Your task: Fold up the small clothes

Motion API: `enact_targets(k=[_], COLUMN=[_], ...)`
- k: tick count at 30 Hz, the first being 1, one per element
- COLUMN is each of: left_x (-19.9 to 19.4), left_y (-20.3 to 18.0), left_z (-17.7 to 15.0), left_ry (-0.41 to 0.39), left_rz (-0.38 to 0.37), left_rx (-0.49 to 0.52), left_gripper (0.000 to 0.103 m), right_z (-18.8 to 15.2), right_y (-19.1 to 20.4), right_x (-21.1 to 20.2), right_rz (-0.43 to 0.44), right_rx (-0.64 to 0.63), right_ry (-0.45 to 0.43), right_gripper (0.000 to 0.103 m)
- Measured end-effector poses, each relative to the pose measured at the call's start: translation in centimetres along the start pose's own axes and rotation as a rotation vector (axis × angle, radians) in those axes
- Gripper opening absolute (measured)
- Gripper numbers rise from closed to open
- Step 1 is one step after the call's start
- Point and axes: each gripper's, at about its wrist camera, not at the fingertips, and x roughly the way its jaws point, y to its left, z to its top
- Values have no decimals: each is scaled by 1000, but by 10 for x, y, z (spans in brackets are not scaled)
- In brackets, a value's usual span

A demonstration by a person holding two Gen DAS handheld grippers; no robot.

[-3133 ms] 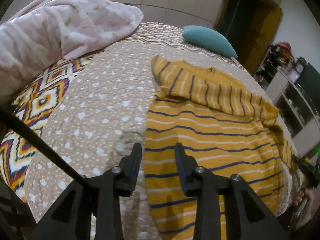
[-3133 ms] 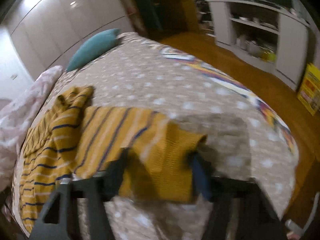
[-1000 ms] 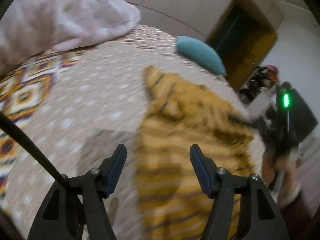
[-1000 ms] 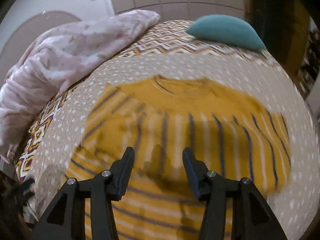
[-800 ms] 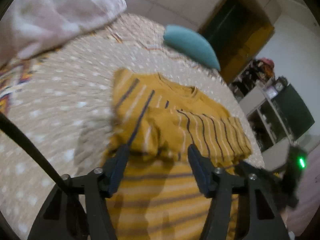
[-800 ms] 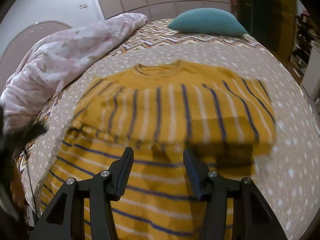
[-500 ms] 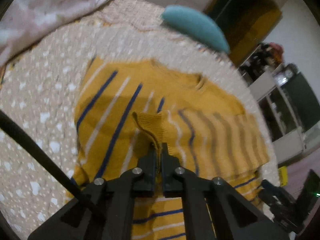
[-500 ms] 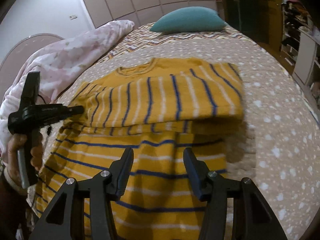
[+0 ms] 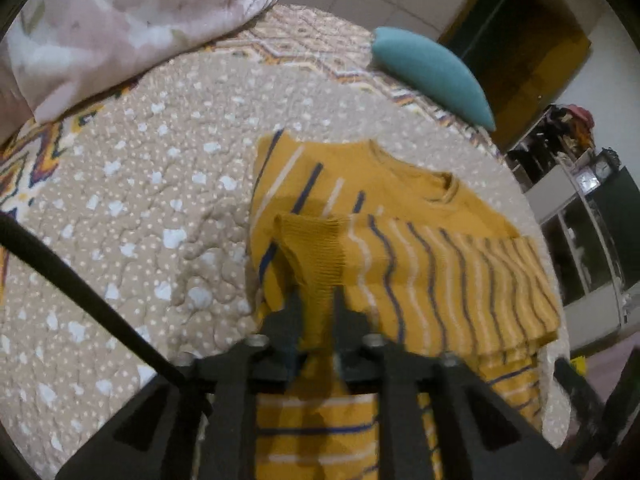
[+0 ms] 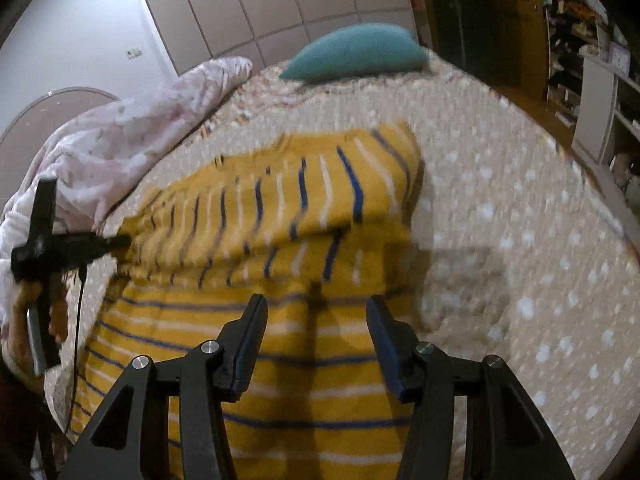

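A mustard sweater (image 9: 400,184) with blue and white stripes lies flat on the dotted beige bedspread (image 9: 140,200). One sleeve is folded across its chest. My left gripper (image 9: 318,312) holds that sleeve's ribbed cuff (image 9: 316,248). Its jaws are opening, and the cuff still fills the gap and touches both fingers. In the right wrist view the left gripper (image 10: 120,242) reaches in from the left, held by a hand (image 10: 32,300). My right gripper (image 10: 316,320) hovers open over the sweater's striped lower body (image 10: 280,380) with nothing between its fingers.
A teal pillow (image 9: 432,72) lies at the far end of the bed. A pink floral blanket (image 9: 120,28) is heaped along the left side. White shelves (image 10: 600,92) stand past the bed's right edge, and wardrobe doors (image 10: 280,0) line the back wall.
The left gripper shut on the sleeve cuff and carried it across the sweater's chest; its fingers now stand slightly apart around the cuff. The right gripper swung right and stayed open.
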Motion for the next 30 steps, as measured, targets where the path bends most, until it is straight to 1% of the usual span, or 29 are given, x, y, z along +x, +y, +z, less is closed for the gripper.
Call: enact_targets(k=[1, 2, 4, 6, 7, 8, 9, 10, 12, 13, 14, 16, 18, 21, 23, 25, 27, 28, 30], left_x=[-7, -17, -25, -21, -13, -3, 9, 22, 44, 52, 50, 50, 51, 53, 52, 44, 22, 5, -20], left_y=[-2, -6, -14, -19, -20, -20, -17, -12, -1, 5, 7, 1, -2, -2, -2, -2, -2, 0, 3], left_z=[0, -2, 1, 6, 7, 7, 7, 5, 0, -3, -7, -10, -10, -8, -5, -8, -15, -23, -38], left_ry=[-27, -65, -116, -129, -121, -102, -71, -28, 32, 37, -17, -34, -39, -57, -53, -29, -28, -40, -64], left_rz=[-4, 4, 27, 40, 46, 49, 55, 72, 98, 78, 57, 80, 100, 106, 111, 130, 74, 32, -2], left_rx=[4, 14, 48, 69, 74, 77, 79, 77, 62, 51, 69, 115, 128, 102, 88, 69, 49, 41, 45], left_gripper=[39, 45, 49, 58, 63, 64, 64, 64, 64, 68, 69, 70, 72, 78, 78, 77, 69, 66, 66], right_z=[10, 17, 35, 47, 55, 60, 63, 64, 62, 57, 53, 45, 43, 41, 42, 43, 43, 45, 48], right_y=[2, 3, 5, 5, 3, 2, 0, -5, -18, -29, -36, -51, -56, -51, -46, -44, -48, -50, -53], right_x=[-4, -5, -4, 3, 13, 22, 31, 46, 66, 78, 82, 84, 83, 86, 87, 90, 89, 89, 82], right_rz=[-1, 1, 7, 23, 58, 82, 84, 47, 2, -32, -46, 8, 36, 22, 6, 14, 43, 64, 61], right_rx=[0, 1, 12, 33, 56, 71, 81, 93, 118, 140, 151, 188, 216, 194, 175, 168, 174, 181, 197], right_ry=[-27, -43, -86, -100, -90, -74, -57, -31, 8, 31, 24, -19, -34, -51, -57, -57, -56, -40, 3], right_gripper=[56, 56, 56, 56, 55, 54, 51, 50, 47, 46, 46, 47, 47, 50, 53, 58, 63, 63, 62])
